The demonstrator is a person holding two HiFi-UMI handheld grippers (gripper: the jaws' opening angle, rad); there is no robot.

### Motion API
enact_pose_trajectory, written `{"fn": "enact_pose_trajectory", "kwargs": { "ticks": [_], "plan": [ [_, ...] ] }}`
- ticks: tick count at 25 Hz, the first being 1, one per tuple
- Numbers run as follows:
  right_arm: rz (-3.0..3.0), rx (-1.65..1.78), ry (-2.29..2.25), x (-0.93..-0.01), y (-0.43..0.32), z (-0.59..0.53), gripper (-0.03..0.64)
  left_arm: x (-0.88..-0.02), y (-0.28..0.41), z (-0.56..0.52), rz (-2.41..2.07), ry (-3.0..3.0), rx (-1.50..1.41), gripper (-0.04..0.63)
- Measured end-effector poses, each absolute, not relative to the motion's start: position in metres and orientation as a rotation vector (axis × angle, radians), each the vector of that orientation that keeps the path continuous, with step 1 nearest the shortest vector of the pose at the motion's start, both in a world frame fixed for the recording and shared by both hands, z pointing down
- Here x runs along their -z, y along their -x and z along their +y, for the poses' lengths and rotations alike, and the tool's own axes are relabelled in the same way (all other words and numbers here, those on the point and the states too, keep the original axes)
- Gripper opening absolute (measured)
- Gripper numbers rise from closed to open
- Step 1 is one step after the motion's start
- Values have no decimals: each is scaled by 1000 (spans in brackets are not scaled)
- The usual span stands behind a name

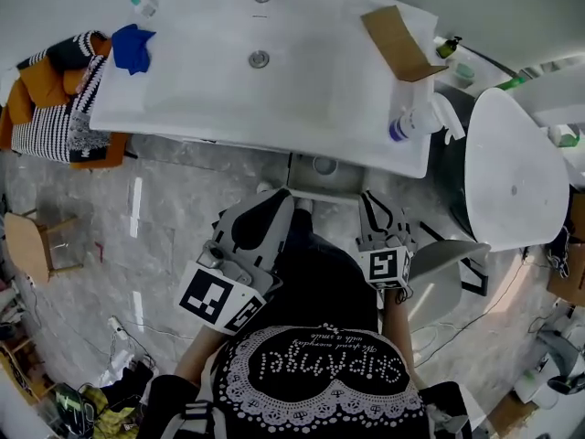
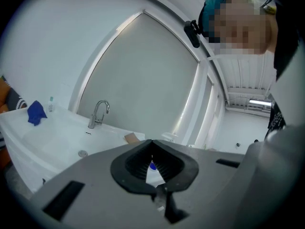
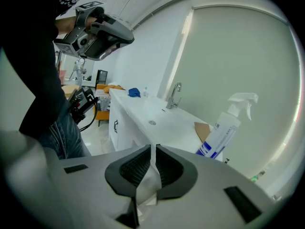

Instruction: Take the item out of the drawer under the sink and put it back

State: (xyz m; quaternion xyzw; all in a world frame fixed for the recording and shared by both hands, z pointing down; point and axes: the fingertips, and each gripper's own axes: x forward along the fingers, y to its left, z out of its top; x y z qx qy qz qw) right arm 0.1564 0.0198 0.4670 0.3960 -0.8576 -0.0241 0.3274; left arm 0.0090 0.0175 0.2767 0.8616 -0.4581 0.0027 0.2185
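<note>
Jaws on both grippers are pressed together with nothing caught in them: the left gripper (image 2: pixel 151 149) shows its tips meeting, and the right gripper (image 3: pixel 153 150) leaves only a thin slit between its pads. We hold both in front of our body, short of the sink (image 1: pixel 210 71), with the left one raised above the right. Ahead of the left jaws and off to their left, the tap (image 2: pixel 97 113) rises behind the basin, and a blue cloth (image 2: pixel 36 112) lies farther left on the rim. Just right of the right jaws a spray bottle (image 3: pixel 224 128) stands on the sink's near corner, beside a piece of cardboard (image 3: pixel 202 130). Ahead and to the left of the right jaws, the white cabinet front under the sink shows a dark handle (image 3: pixel 116 125). We cannot tell whether the drawer stands open there. We cannot make out the item in any view, and neither gripper holds it.
</note>
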Motion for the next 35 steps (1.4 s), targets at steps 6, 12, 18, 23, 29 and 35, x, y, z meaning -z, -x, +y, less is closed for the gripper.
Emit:
{"fn": "enact_pose_trajectory", "kwargs": {
  "ticks": [6, 12, 18, 23, 29, 35],
  "plan": [
    [-2209, 30, -1033, -476, -161, 23, 23, -279, -11, 14, -1248, -2379, 8, 5],
    [-2194, 53, -983, -484, -148, 15, 25, -280, 5, 13, -1294, -2353, 0, 5],
    [-2187, 74, -903, -493, -126, 10, 63, -281, 19, 14, -1334, -2329, 4, 5],
    [-2144, 143, -790, -521, -120, 10, 63, -283, 29, 17, -1383, -2301, 9, 5],
    [-2105, 161, -660, -558, -112, 7, 63, -286, 48, 22, -1460, -2249, -1, 5],
    [-2063, 181, -544, -586, -105, 2, 63, -287, 59, 28, -1503, -2210, -12, 5]
  ]
}}
